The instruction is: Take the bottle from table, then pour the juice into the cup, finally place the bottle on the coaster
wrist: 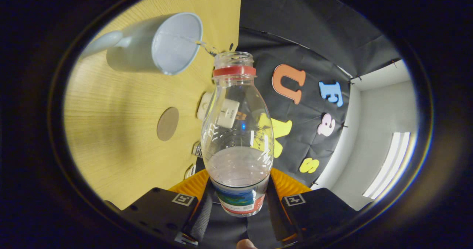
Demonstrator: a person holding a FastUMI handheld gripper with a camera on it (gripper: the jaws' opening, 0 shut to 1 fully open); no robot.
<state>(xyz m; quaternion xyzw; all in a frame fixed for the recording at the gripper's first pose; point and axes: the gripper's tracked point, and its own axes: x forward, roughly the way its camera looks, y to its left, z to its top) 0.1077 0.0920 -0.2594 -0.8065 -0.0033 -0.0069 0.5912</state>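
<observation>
My gripper [239, 201] is shut on a clear plastic bottle [236, 130] with a red neck ring and no cap. The bottle is tipped on its side, its mouth pointing at the cup's rim. A thin stream of liquid [205, 46] runs from the mouth into the pale blue cup [162, 44], which stands on the wooden table [111, 130] with its handle on the far side from the bottle. Some liquid lies in the bottle's lower part near my fingers. A round brown coaster [167, 123] lies on the table, between the cup and my fingers.
A white box-like object [205, 105] sits at the table's edge behind the bottle, with small metal clips [197, 150] further along that edge. The black cloth wall hangs past the table edge. A white wall and a bright light strip [388, 164] are beyond it.
</observation>
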